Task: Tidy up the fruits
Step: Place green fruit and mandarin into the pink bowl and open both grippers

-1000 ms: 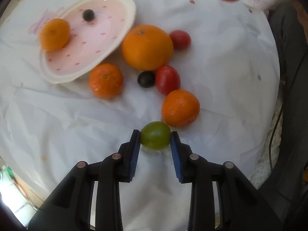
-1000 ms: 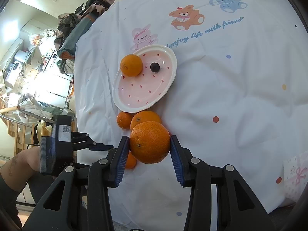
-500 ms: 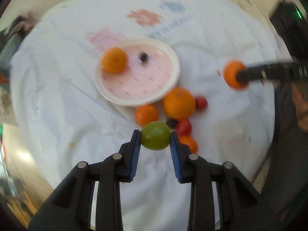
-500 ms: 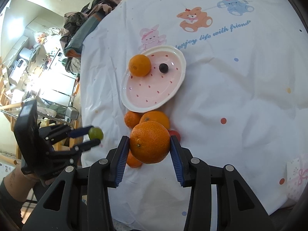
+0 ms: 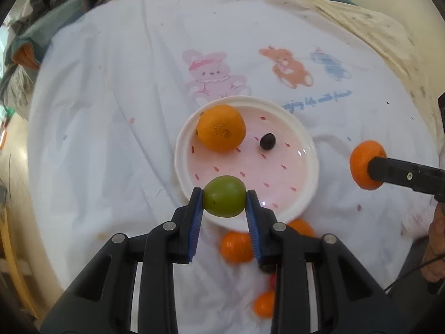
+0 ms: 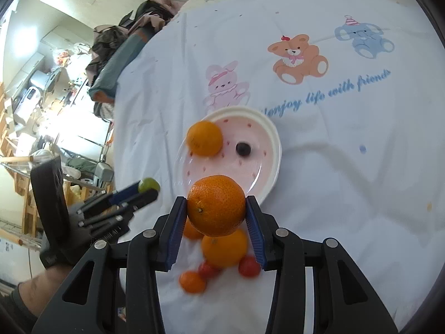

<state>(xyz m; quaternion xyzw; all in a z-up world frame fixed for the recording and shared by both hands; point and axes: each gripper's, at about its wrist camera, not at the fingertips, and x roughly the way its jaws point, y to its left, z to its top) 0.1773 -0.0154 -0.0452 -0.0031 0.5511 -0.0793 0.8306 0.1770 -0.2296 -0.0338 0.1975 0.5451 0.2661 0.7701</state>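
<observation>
My left gripper is shut on a green grape and holds it above the near rim of the pink plate. The plate holds a mandarin and a dark grape. My right gripper is shut on a mandarin, held above the near edge of the plate. That held mandarin also shows at the right of the left wrist view. The left gripper with its green grape shows in the right wrist view.
Loose fruit lies on the white printed cloth in front of the plate: mandarins, a large orange and red tomatoes. Piled clothes sit at the table's far left edge.
My left gripper has risen and moved forward with the green grape, from near the loose fruit to above the plate's near rim. My right gripper has come closer to the plate with its mandarin.
</observation>
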